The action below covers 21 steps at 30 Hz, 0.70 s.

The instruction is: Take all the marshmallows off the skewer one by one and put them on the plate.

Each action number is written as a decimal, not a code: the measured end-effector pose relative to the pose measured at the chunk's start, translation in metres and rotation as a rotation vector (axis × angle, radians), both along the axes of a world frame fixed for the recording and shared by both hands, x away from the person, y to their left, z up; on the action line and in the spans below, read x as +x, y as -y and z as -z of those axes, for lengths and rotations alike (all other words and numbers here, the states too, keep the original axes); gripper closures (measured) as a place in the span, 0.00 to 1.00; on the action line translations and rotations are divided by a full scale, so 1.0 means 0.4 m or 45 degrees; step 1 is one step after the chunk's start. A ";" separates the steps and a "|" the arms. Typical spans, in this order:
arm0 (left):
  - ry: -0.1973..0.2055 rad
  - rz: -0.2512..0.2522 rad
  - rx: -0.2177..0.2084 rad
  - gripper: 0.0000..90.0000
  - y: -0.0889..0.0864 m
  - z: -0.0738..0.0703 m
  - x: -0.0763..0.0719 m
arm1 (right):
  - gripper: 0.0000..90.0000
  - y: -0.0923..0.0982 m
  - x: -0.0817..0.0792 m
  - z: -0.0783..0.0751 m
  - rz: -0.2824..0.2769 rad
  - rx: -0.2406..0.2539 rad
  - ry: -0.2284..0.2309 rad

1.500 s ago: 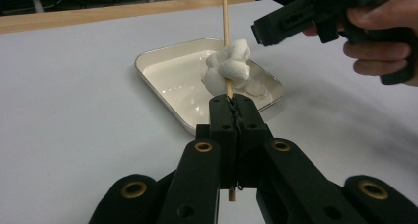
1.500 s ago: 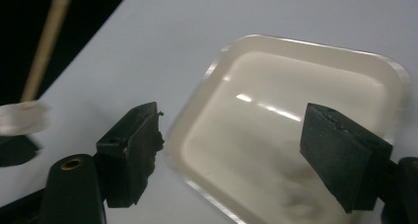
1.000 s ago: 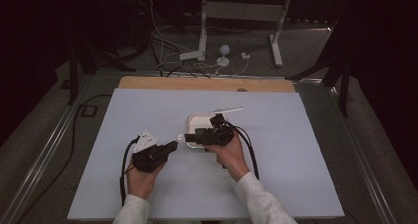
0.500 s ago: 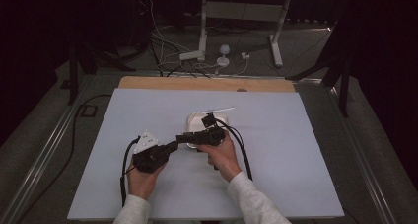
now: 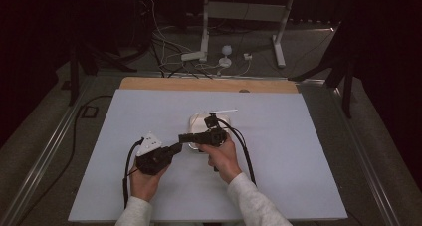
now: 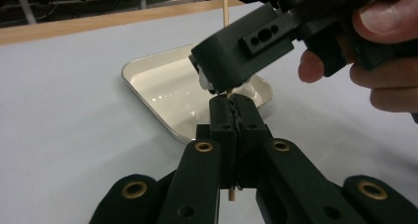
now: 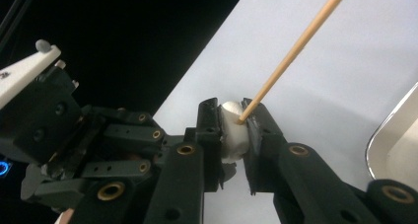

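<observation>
Right now the work centres on a thin wooden skewer (image 7: 291, 51) and a small white marshmallow (image 7: 234, 130). Seen in the right gripper view, the marshmallow is a soft, matte white lump, roughly cylindrical and slightly squashed, sitting between the two black pads of the right tongs (image 7: 235, 128), whose jaws have just been closing and now press on it from both sides. The skewer is pale tan, straight and slender; it runs up toward the top right of that view, and its lower end meets the top of the marshmallow at the edge of one pad.

From the left gripper view, the left tongs (image 6: 231, 110) are closed tight on the skewer (image 6: 225, 7): the stick passes between the pressed pads, a short stub shows below them, and the rest rises behind the right tongs' black head to the top of the picture. A bit of white shows under that head, just above the left tongs' tips.

Behind both lies a shallow cream tray (image 6: 148, 73) with rounded corners and a glossy inside, flat on the pale grey desk (image 6: 59, 115).

Looking from the high view, the two tongs meet near the middle of the desk (image 5: 298, 156), the left tongs (image 5: 175, 147) just short of the tray (image 5: 195, 120) and the right tongs (image 5: 185, 137) over its near edge.
</observation>
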State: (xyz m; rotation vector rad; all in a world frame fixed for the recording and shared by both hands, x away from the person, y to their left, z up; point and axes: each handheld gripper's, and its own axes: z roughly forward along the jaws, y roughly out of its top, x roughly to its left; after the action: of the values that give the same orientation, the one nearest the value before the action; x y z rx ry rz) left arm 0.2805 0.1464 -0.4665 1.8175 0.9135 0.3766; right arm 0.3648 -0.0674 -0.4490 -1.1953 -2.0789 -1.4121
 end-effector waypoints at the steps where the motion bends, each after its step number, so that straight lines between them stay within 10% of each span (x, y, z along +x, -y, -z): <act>1: 0.000 -0.001 0.001 1.00 0.000 -0.001 0.000 | 0.89 0.001 0.000 -0.002 0.009 0.010 0.007; 21: 0.008 0.046 0.040 1.00 0.010 -0.001 -0.004 | 0.91 0.072 0.025 -0.033 0.169 0.071 0.080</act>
State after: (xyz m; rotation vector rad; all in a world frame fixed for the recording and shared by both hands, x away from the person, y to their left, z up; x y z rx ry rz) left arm 0.2788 0.1424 -0.4662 1.8579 0.8739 0.3758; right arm 0.3747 -0.0962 -0.4358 -1.3037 -2.0192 -1.5755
